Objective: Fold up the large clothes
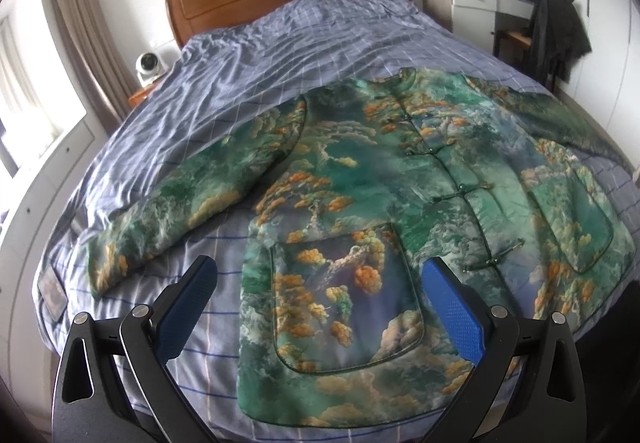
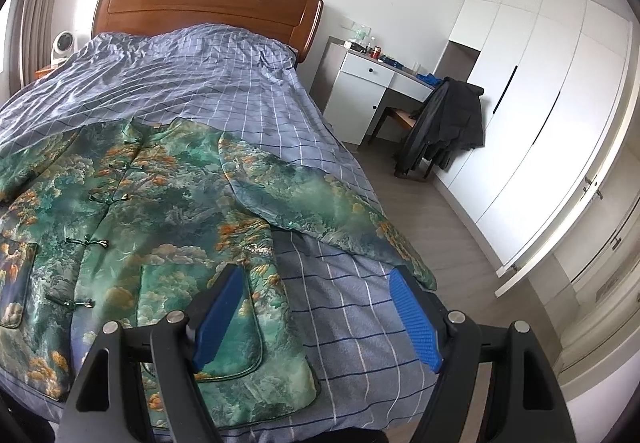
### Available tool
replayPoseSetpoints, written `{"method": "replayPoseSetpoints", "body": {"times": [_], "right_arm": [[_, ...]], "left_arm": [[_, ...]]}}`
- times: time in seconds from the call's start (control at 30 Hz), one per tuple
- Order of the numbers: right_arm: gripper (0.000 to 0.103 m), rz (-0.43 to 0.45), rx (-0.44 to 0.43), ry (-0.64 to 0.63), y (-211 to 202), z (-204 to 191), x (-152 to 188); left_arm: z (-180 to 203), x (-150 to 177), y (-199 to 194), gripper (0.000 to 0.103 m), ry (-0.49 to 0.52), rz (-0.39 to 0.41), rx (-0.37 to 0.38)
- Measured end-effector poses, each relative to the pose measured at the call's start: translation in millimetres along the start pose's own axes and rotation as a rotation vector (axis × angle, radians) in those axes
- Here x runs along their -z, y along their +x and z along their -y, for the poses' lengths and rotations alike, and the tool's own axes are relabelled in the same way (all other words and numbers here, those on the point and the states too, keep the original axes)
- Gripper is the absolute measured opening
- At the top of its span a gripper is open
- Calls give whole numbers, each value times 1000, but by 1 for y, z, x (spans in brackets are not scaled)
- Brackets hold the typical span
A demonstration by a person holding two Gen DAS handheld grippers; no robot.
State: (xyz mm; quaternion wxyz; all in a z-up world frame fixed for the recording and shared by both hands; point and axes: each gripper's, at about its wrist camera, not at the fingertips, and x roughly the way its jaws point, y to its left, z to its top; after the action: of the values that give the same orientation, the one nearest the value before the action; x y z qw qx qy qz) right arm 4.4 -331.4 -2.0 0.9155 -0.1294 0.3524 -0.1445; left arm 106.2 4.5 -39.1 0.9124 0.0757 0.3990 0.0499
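Observation:
A large green quilted jacket with orange tree print and knot buttons lies flat, front up, on the bed, sleeves spread out to both sides. It also shows in the right wrist view. My left gripper is open and empty, hovering above the jacket's left front pocket near the hem. My right gripper is open and empty, above the bedsheet between the jacket's right hem and its right sleeve.
The bed has a blue checked sheet and a wooden headboard. A white desk, a chair draped with a dark coat and white wardrobes stand to the right. A small fan sits on the left nightstand.

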Motion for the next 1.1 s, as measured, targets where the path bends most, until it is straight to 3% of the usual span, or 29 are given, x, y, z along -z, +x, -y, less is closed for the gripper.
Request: {"method": "replayPoseSetpoints", "body": {"times": [0.3,0.53,0.63,0.77,0.83,0.9,0.97,1.1], "right_arm": [[77,-30,46,-34,19,7,1],[77,-42,21,-33,35,14,5],[77,-104,-53,22,65,34,17],[77,-149,9,64,87,61,31],[77,-147,-6,73,98,72,34],[77,-180,-80,165,115,92,36],[77,-196,-212,383,143,132,40],[77,-259,-377,777,205,188,64]], "left_arm": [[9,0,7,102,27,-22,-12],[14,-1,12,102,42,-29,-19],[14,-2,14,102,44,-38,-29],[17,-8,11,102,48,-26,-36],[19,-9,11,102,49,-23,-30],[22,-9,12,102,58,-26,-31],[23,-6,14,102,73,-32,-40],[21,-1,18,102,74,-51,-61]]}}
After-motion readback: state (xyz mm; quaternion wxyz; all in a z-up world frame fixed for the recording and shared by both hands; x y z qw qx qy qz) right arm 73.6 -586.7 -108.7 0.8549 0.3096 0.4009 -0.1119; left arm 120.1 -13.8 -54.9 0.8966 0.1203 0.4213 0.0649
